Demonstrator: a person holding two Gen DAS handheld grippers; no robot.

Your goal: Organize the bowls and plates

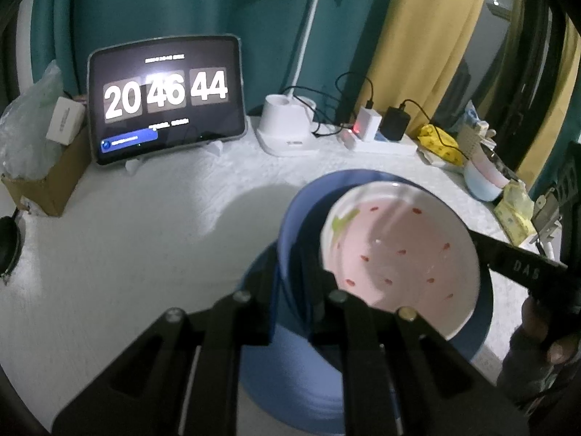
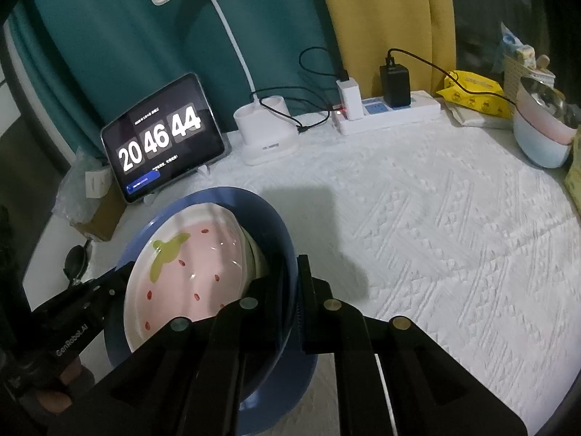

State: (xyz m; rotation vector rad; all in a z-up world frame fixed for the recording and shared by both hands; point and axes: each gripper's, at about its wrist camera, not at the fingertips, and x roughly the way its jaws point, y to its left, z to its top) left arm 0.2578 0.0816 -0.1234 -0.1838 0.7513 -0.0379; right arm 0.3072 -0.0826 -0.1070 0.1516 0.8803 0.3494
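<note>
Bowls are stacked: the pink strawberry bowl (image 2: 192, 272) sits inside the blue bowl (image 2: 279, 247), above a blue plate (image 2: 287, 392) near the front. The left gripper (image 1: 290, 312) and right gripper (image 2: 290, 305) both pinch the blue bowl's rim. More bowls (image 2: 537, 134) wait far right, probably still to sort.

A tablet (image 2: 163, 138) showing a flip clock stands on a white textured tablecloth (image 2: 435, 236). Beside it are a white desk lamp (image 2: 267, 134), a power strip (image 2: 392, 112) with chargers, and a yellow packet (image 2: 472, 91).
</note>
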